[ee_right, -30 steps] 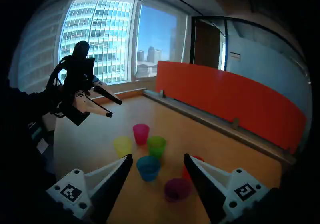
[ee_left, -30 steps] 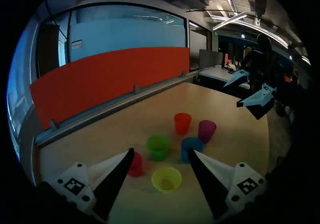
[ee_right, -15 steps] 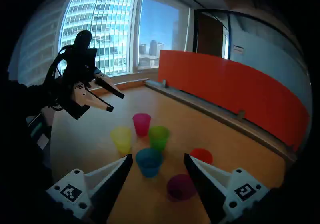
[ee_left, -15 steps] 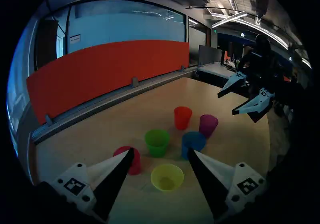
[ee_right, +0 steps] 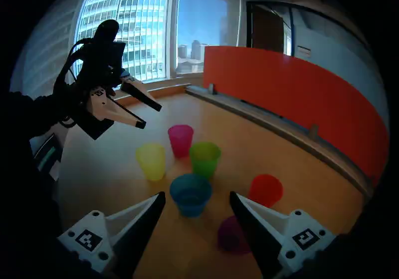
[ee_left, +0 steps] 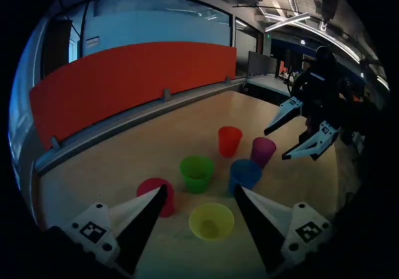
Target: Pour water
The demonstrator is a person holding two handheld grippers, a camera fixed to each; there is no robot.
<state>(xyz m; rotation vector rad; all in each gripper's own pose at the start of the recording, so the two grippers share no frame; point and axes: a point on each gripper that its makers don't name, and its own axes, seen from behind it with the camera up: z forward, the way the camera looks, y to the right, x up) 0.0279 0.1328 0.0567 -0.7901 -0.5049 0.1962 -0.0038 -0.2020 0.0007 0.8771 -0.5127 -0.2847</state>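
Several plastic cups stand in a cluster on the wooden table (ee_left: 149,149). In the left gripper view the yellow cup (ee_left: 211,221) is nearest, with the pink-red cup (ee_left: 157,195), green cup (ee_left: 196,173), blue cup (ee_left: 245,175), orange-red cup (ee_left: 229,140) and purple cup (ee_left: 263,151) beyond. My left gripper (ee_left: 198,199) hangs open above the yellow cup, holding nothing. In the right gripper view my right gripper (ee_right: 196,204) is open over the blue cup (ee_right: 190,194), with the purple cup (ee_right: 232,234) beside its right finger. Each gripper shows across the table in the other's view: the right gripper (ee_left: 292,137) and the left gripper (ee_right: 144,114).
An orange-red partition (ee_left: 129,79) with a grey rail runs along the table's far side. Large windows (ee_right: 129,35) with buildings outside stand behind the left gripper. A dark sleeve (ee_right: 30,114) holds that gripper. Office desks and ceiling lights (ee_left: 299,25) lie beyond the table's end.
Both grippers have come lower and closer to the cups. The right gripper has neared the blue and purple cups; the left has drawn over the yellow cup. Both stay open.
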